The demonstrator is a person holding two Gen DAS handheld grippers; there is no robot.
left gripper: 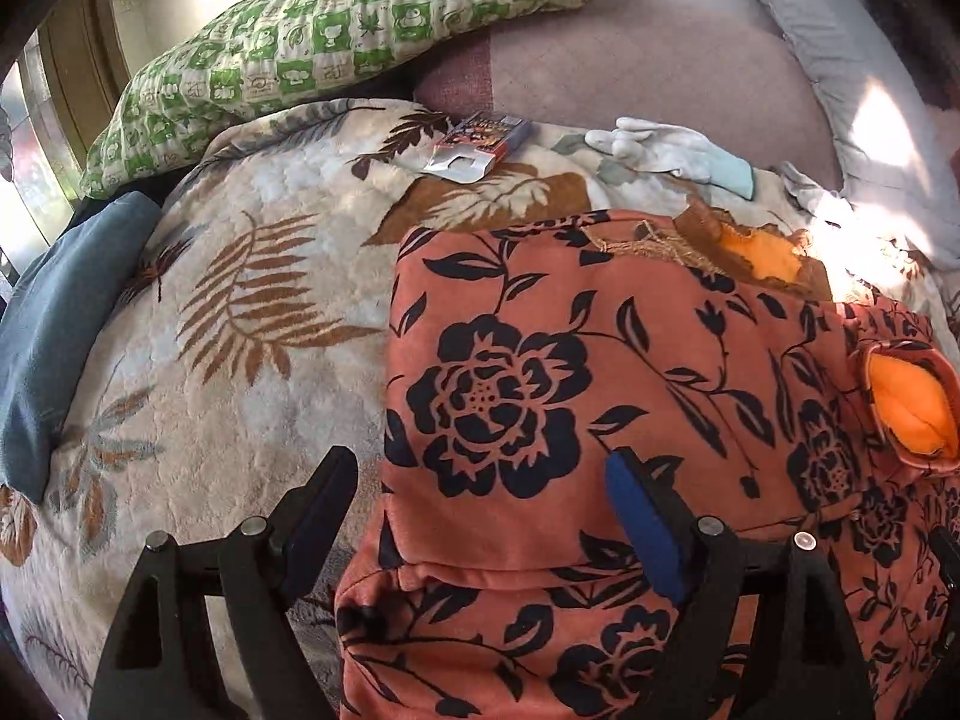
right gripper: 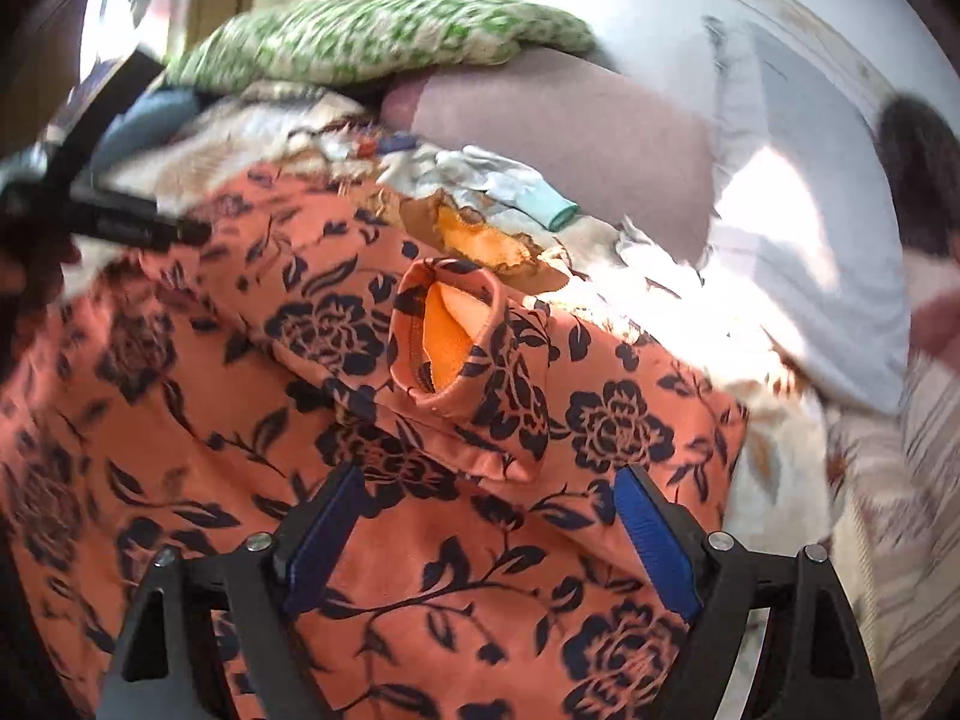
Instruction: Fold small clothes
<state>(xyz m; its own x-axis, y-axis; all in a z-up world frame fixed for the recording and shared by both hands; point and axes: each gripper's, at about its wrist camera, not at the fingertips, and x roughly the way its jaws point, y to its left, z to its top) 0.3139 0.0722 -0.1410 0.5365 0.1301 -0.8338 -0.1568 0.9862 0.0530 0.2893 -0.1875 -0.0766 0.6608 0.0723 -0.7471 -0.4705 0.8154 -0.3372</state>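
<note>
Left hand-held gripper (left gripper: 480, 468): jaws wide, nothing held, straddling the left edge of the garment (left gripper: 600, 372). Right hand-held gripper (right gripper: 486, 480): jaws wide, empty, over the same garment, just behind a sleeve cuff (right gripper: 444, 336) with orange lining. Garment lies part-folded on the leaf-print blanket (left gripper: 240, 312). Beyond it: glove (left gripper: 672, 150), packet (left gripper: 474, 144), green pillow (left gripper: 336, 30).

Child's fleece top (left gripper: 540, 372), rust-orange with a black rose-and-leaf print and a bright orange lining. Lies spread on the bed, partly folded, one side edge running straight and the near part doubled into a fold. One sleeve (right gripper: 456, 336) is laid across the body, its cuff (left gripper: 909, 405) gaping open.
</note>
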